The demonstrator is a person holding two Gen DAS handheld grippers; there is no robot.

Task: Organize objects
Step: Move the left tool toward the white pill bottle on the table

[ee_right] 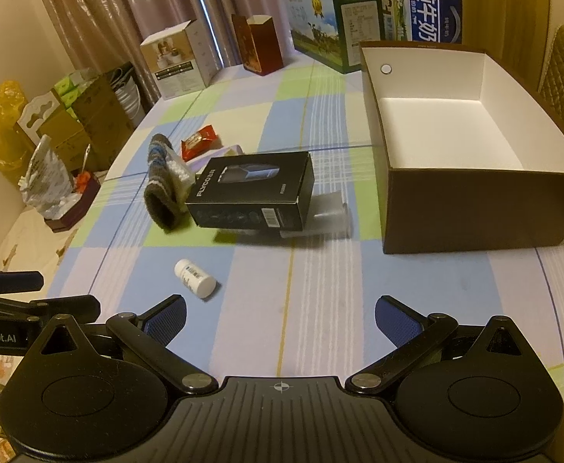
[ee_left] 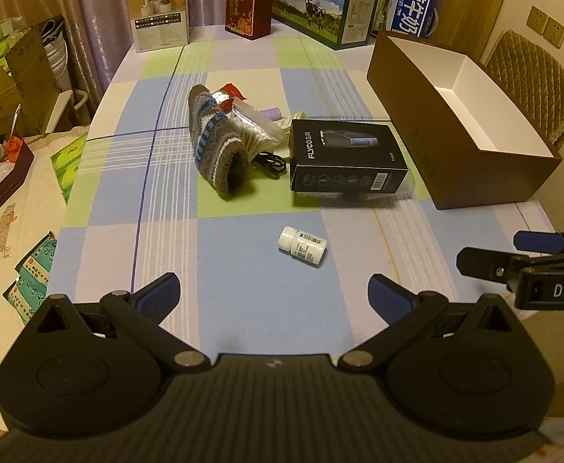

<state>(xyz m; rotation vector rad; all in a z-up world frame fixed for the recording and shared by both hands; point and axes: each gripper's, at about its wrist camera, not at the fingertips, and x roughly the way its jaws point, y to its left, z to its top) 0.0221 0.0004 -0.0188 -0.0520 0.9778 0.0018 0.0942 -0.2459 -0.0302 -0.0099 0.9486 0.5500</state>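
your brown box [ee_right: 471, 208] sits open on the right side of the table [ee_right: 320, 308], its white inside bare as far as you can see. a small round mark shows on its inner left wall.

the black carton [ee_right: 251, 189] lies flat just left of the box, apart from it, long axis running left to right, barcode end toward the box. it rests on something clear that sticks out beneath it on the box side.

the knit sock [ee_left: 216, 142] lies beside the carton's far end, its open cuff toward you, toe pointing away. a red packet [ee_right: 200, 141] and a clear bag [ee_left: 253, 125] lie by it, and a black cable [ee_left: 270, 162] is between sock and carton.

the pill bottle [ee_left: 302, 246] lies on its side nearer you, on its own, cap pointing left in the left view.

your left gripper [ee_left: 274, 295] hovers low over the near table edge, fingers spread wide, holding nothing. your right gripper [ee_right: 280, 316] is the same: fingers spread, nothing between them, the bottle just ahead to its left.
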